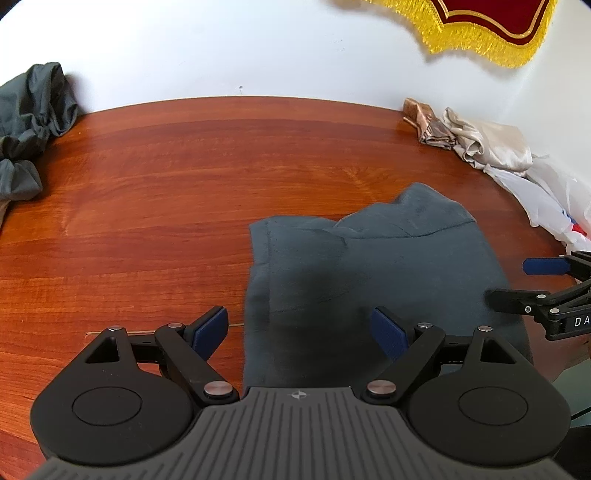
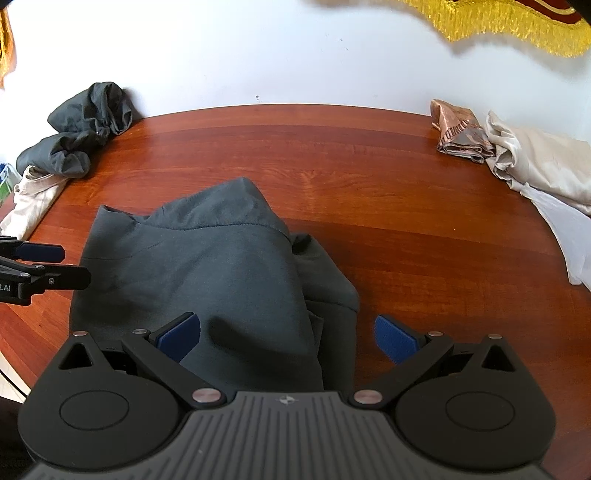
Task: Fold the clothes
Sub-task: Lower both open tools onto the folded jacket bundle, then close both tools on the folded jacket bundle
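A dark grey-blue garment [image 1: 369, 280] lies partly folded on the wooden table [image 1: 147, 192], with a raised fold at its far end. My left gripper [image 1: 299, 330] hovers open over the garment's near left edge, holding nothing. In the right wrist view the same garment [image 2: 207, 273] spreads under my right gripper [image 2: 288, 338], which is open above its near right part, blue pads [image 2: 395, 341] wide apart. The right gripper [image 1: 543, 280] also shows at the right edge of the left view; the left gripper [image 2: 40, 266] shows at the left edge of the right view.
A crumpled dark green garment [image 2: 85, 129] and a cream cloth [image 2: 29, 199] lie at the table's back left. A brown patterned cloth [image 2: 461, 133], a beige satin piece [image 2: 535, 162] and a white plastic bag [image 1: 543, 203] sit at the back right. A red, gold-fringed banner [image 1: 480, 26] hangs on the wall.
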Demonstrator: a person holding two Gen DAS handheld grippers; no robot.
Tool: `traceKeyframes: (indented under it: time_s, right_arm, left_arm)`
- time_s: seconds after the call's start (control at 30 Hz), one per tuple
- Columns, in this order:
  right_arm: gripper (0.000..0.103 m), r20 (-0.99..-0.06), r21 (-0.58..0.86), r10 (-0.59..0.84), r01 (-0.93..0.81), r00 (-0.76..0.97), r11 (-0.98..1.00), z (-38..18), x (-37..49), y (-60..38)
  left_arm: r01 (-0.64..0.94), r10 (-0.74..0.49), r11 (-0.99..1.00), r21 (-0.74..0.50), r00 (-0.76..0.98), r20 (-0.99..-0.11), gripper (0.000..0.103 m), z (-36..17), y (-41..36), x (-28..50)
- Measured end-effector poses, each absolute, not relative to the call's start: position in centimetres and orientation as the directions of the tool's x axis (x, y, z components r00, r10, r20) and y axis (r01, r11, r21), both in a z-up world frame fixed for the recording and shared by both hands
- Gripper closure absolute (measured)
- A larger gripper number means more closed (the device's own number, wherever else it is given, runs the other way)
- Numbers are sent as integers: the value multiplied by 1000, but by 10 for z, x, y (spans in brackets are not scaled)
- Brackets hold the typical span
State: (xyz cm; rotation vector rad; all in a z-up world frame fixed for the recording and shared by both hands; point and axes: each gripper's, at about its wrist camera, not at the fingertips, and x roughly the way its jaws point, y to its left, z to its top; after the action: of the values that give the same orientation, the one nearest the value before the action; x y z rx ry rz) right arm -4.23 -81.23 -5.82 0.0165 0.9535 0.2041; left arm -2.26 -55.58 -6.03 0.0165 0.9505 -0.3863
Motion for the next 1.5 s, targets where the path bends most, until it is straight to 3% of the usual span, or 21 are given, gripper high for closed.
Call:
traceKeyframes:
  time_s: [0.4, 0.6, 0.67, 0.87, 1.5]
  right_arm:
    - [1, -826, 113, 238, -263, 511, 958, -63, -12, -804]
    - [1, -851, 136, 243, -252, 465, 958, -79, 5, -811]
    - [1, -856, 144, 246, -248, 454, 958, -83, 8, -812]
    - [0, -869, 199, 280, -229, 409, 953, -106, 21, -823]
    - [0, -880, 257, 303, -172, 364, 951, -130, 32, -836]
  left_arm:
    - [320, -304, 935, -152, 505, -808, 17, -71, -551, 12]
    - [339, -358, 916, -215, 450, -818, 17, -85, -545, 32]
    - [332, -369, 913, -235, 433, -822, 10, -91, -542, 37]
    - [317, -407, 901, -296, 383, -829, 7, -110, -536, 50]
    - [318, -520, 840, -440, 235, -821, 5, -150, -542, 73]
